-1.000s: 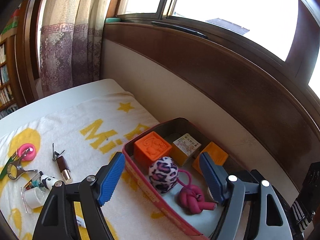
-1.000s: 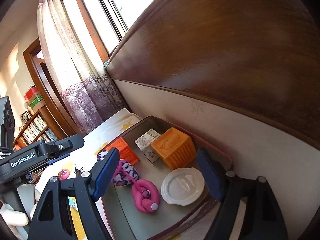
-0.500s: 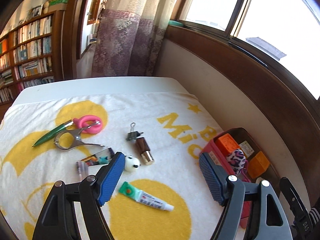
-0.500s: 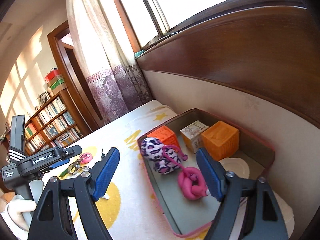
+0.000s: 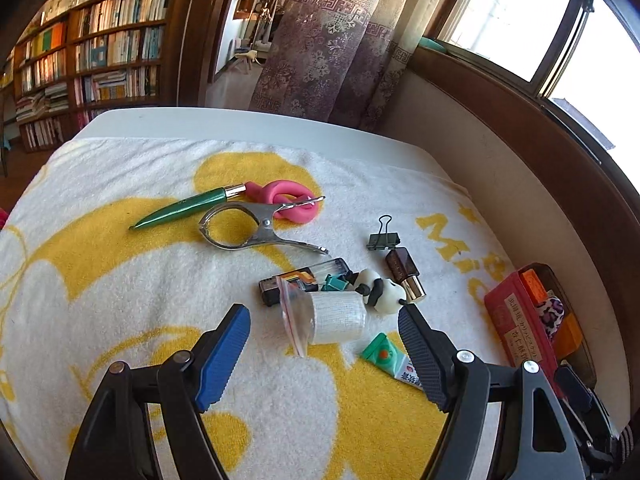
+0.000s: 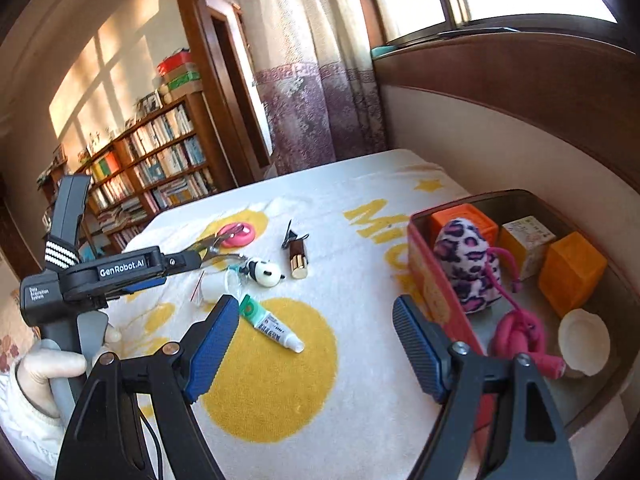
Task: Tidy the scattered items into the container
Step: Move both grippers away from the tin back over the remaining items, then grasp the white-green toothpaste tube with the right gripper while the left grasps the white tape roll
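Note:
My left gripper [image 5: 324,348] is open and empty, just short of a bagged white roll [image 5: 336,318]. Around it lie a panda toy [image 5: 380,290], a green-capped tube [image 5: 390,358], a lipstick [image 5: 404,272], a binder clip [image 5: 384,238], a black lighter [image 5: 304,278], a metal clamp [image 5: 248,226], a green pen [image 5: 188,206] and a pink ring [image 5: 286,200]. My right gripper [image 6: 316,344] is open and empty above the towel, left of the red container [image 6: 432,288], which holds orange blocks, a leopard ball [image 6: 468,264], a pink knot and a white shell.
A white and yellow towel [image 5: 120,280] covers the table. A wall with wood panelling [image 6: 520,92] runs behind the container. Curtains and bookshelves stand at the far end. The left gripper's body [image 6: 108,276] and hand show in the right wrist view.
Both grippers have swung left, away from the container and over the scattered items. The left one now faces the bagged roll. Both stay open.

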The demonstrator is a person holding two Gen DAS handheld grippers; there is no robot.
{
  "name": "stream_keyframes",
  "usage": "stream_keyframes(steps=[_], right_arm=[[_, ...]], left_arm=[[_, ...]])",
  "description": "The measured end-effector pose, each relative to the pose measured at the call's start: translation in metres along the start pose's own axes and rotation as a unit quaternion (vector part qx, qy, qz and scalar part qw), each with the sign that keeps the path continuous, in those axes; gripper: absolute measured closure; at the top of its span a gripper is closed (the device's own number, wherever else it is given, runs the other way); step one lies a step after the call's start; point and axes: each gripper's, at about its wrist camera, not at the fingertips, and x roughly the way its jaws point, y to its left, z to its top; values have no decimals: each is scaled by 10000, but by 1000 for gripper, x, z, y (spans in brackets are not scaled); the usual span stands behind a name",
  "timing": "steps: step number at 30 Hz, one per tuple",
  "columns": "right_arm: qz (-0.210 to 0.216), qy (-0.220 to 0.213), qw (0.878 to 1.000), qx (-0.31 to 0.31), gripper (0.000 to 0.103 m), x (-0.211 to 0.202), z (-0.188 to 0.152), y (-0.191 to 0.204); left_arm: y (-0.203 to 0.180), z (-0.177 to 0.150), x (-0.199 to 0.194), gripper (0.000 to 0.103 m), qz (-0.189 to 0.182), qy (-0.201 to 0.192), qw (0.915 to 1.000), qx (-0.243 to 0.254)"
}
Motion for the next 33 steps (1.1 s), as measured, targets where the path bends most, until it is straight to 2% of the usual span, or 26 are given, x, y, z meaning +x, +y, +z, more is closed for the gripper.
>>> stream_keyframes(steps=[4, 10, 12, 13, 14, 16, 23, 28, 30, 32, 33], right_arm=[[217, 498, 9984, -158, 21, 31, -5, 8], [287, 877, 9945, -492, 21, 58, -10, 17], [310, 966, 9926, -660, 28, 64, -11, 22], [305, 1033, 9914, -745, 40, 68, -13, 24], [311, 1117, 9899, -814, 48, 72, -14, 26], [325, 1252, 9875, -898, 57, 77, -18, 28], [194, 1531, 9811, -1164, 58, 101, -20, 36], [91, 1532, 9794, -1317, 59, 104, -19, 41], [58, 1518, 9803, -1259, 66, 104, -18, 39], [46, 1506, 9820, -1144, 82, 104, -17, 34], [68, 1503, 9827, -1078, 83, 104, -16, 31]], left_arm=[[13, -3, 9, 25, 133, 129, 9998, -89], [20, -7, 20, 25, 128, 303, 9993, -179], [19, -9, 21, 25, 125, 332, 9992, -168], [19, -9, 22, 25, 119, 339, 9992, -157], [19, -9, 21, 25, 113, 345, 9992, -150], [19, -9, 22, 25, 97, 356, 9992, -159], [20, -11, 27, 25, 47, 463, 9987, -188], [21, -11, 29, 25, 84, 464, 9987, -172], [20, -12, 30, 25, 118, 477, 9987, -148], [18, -13, 31, 25, 155, 465, 9987, -102], [16, -13, 31, 25, 179, 456, 9988, -74]])
